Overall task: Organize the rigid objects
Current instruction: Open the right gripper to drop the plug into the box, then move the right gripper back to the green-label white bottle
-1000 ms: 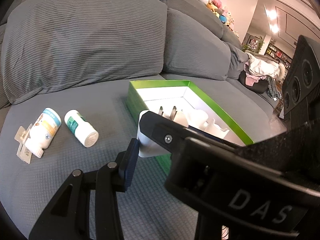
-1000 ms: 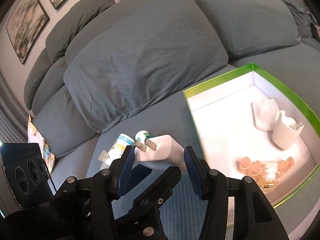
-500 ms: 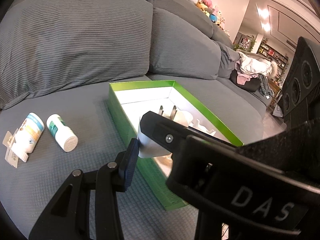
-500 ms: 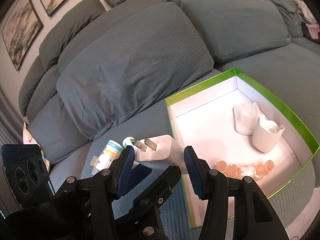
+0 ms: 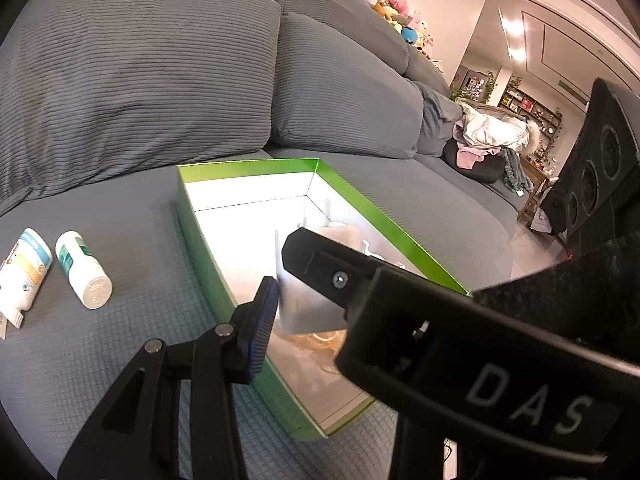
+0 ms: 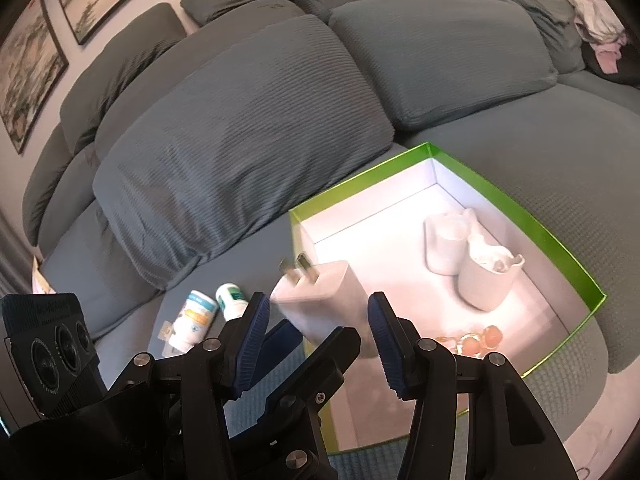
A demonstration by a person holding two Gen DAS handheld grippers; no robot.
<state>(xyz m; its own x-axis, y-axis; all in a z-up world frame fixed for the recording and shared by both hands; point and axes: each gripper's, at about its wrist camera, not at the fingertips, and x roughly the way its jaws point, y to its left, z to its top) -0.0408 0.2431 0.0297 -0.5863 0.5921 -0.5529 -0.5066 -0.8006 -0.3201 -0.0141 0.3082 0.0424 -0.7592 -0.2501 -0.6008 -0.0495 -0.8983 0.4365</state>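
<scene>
While the left gripper [image 5: 280,300] pinches the white charger [image 6: 324,300] over the green box's [image 5: 208,248] near edge — likely to drop it in — the right gripper [image 6: 316,328] sits empty, half-open around it, with two bottles [image 5: 82,270] at nine o'clock, two white cups [image 6: 484,280] inside.

Your light is soft indoor daylight, with ceiling spotlights [image 5: 516,28] flaring at the far right of the left view. The white floor of the green box [image 6: 384,248] blows out to glare in both views, washing out detail inside. The white charger [image 6: 320,300] is smeared by motion blur. Both fisheye pictures bend the sofa cushions [image 5: 140,80] strongly and darken to black at the corners.
</scene>
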